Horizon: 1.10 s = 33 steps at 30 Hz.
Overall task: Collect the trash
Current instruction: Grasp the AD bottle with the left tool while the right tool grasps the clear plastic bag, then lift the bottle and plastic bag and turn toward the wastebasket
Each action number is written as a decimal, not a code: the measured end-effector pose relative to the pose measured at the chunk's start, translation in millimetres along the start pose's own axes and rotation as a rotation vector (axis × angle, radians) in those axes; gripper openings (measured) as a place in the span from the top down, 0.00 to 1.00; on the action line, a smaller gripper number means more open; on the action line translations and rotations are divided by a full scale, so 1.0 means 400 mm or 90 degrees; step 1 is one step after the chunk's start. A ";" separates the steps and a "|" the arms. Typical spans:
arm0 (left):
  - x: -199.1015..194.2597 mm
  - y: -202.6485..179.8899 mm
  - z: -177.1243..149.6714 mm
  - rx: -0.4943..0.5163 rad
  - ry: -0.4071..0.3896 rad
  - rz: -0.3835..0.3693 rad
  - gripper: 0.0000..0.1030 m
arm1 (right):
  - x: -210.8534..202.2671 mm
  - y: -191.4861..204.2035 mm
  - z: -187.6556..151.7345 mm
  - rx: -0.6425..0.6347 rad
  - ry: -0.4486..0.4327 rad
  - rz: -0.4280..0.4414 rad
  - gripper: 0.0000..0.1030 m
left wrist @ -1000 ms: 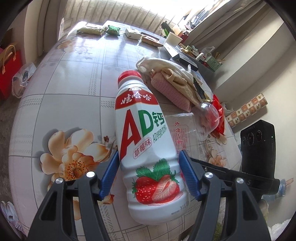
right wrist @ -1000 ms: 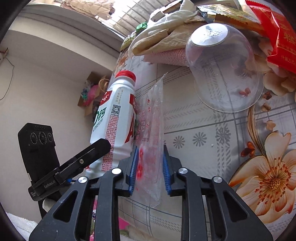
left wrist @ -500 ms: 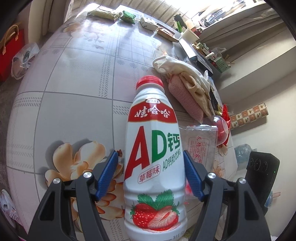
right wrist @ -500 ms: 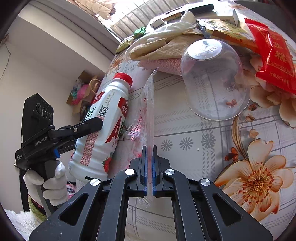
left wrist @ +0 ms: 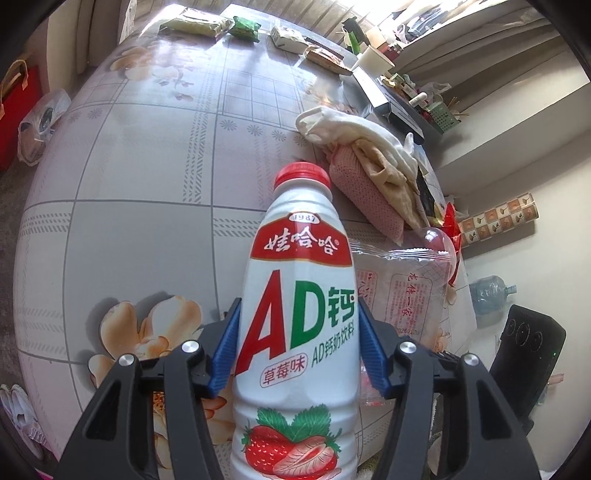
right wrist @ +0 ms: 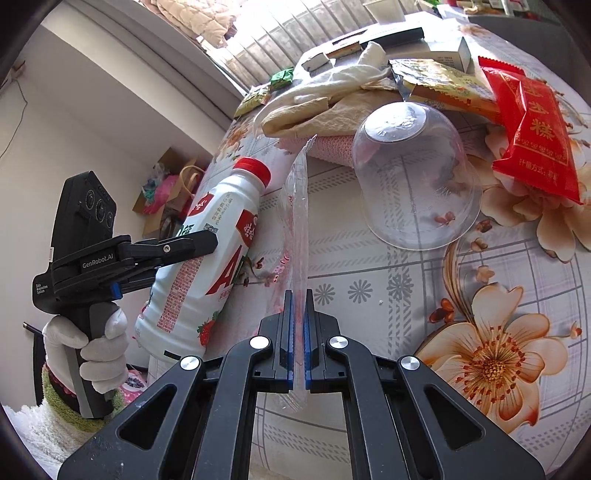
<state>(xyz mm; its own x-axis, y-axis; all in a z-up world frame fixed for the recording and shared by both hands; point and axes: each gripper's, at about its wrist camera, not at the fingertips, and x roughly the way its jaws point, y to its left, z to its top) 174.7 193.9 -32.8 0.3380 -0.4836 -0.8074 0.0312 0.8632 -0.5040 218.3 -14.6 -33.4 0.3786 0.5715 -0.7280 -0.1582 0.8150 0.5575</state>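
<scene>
My left gripper [left wrist: 299, 343] is shut on a white AD drink bottle [left wrist: 299, 302] with a red cap and strawberry label, held tilted above the table's near edge. The bottle also shows in the right wrist view [right wrist: 207, 258], with the left gripper [right wrist: 184, 254] clamped on it. My right gripper [right wrist: 297, 317] is shut on a clear plastic wrapper [right wrist: 297, 221] with red print, standing on edge beside the bottle. The wrapper shows in the left wrist view [left wrist: 402, 288] to the right of the bottle.
A clear plastic bowl [right wrist: 413, 177] lies upside down on the flowered tablecloth [right wrist: 498, 354]. A red snack bag [right wrist: 532, 136], a yellow packet [right wrist: 443, 85] and a pile of cloths [left wrist: 373, 173] lie behind. Snack packs [left wrist: 195, 24] and boxes sit at the far edge.
My left gripper has lifted the bottle up and off the table. My right gripper has shut on the clear wrapper and raised it on edge.
</scene>
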 end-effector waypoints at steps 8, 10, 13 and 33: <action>-0.106 -0.080 -0.066 0.035 -0.107 -0.034 0.45 | -0.085 0.001 -0.014 -0.026 -0.041 0.010 0.98; -0.134 -0.108 -0.079 0.045 -0.132 -0.047 0.45 | -0.117 0.002 -0.020 -0.033 -0.058 0.017 0.98; -0.170 -0.156 -0.093 0.058 -0.159 -0.078 0.45 | -0.181 0.010 -0.029 -0.048 -0.095 0.020 0.98; -0.021 -0.823 -0.091 0.297 -0.063 -0.356 0.45 | -0.831 -0.391 -0.219 0.215 -0.463 -0.195 0.98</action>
<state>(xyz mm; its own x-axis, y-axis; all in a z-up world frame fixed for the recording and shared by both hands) 127.3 -91.3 128.7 0.2372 -0.8732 -0.4258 0.6132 0.4745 -0.6315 37.2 -323.7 86.6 0.8694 0.0334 -0.4930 0.2827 0.7846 0.5517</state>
